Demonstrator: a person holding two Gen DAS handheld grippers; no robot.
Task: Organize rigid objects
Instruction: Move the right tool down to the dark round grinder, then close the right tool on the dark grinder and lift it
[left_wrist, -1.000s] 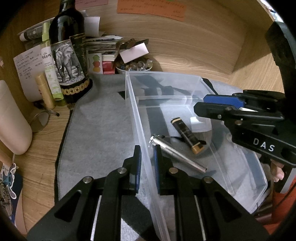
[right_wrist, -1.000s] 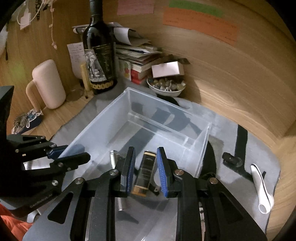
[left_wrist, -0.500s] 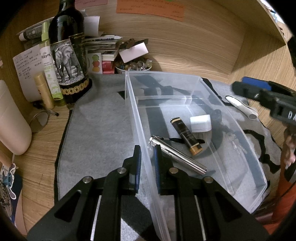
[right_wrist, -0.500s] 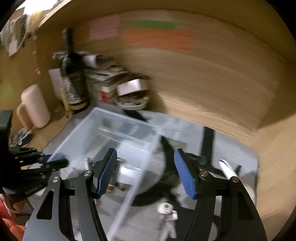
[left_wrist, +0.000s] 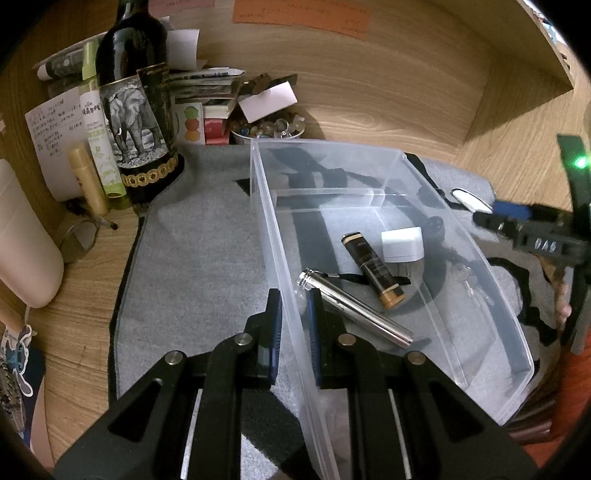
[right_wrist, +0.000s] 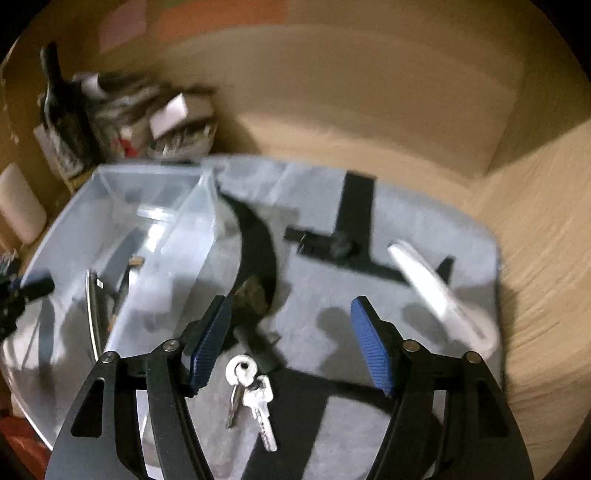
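Note:
A clear plastic bin (left_wrist: 391, 162) sits on a grey mat (left_wrist: 192, 266). In it lie a silver flashlight (left_wrist: 354, 308), a black-and-gold tube (left_wrist: 373, 269) and a white charger block (left_wrist: 400, 243). My left gripper (left_wrist: 294, 306) is shut on the bin's left wall (left_wrist: 273, 236). My right gripper (right_wrist: 291, 314) is open and empty over the mat to the right of the bin (right_wrist: 173, 206); it also shows in the left wrist view (left_wrist: 532, 236). A bunch of keys (right_wrist: 249, 391) lies just below its fingers. A white spoon-like piece (right_wrist: 439, 295) and a small black part (right_wrist: 340, 245) lie further out.
A dark elephant-label bottle (left_wrist: 136, 110), a green tube (left_wrist: 98, 122), a bowl of beads (left_wrist: 269, 127), stacked papers and a cream mug (left_wrist: 22, 240) crowd the back left. Wooden walls enclose the back and right. The right wrist view is motion-blurred.
My right gripper opened, left the white block in the bin, and swung right out of the bin to above the keys on the mat. The left gripper kept its hold on the bin wall.

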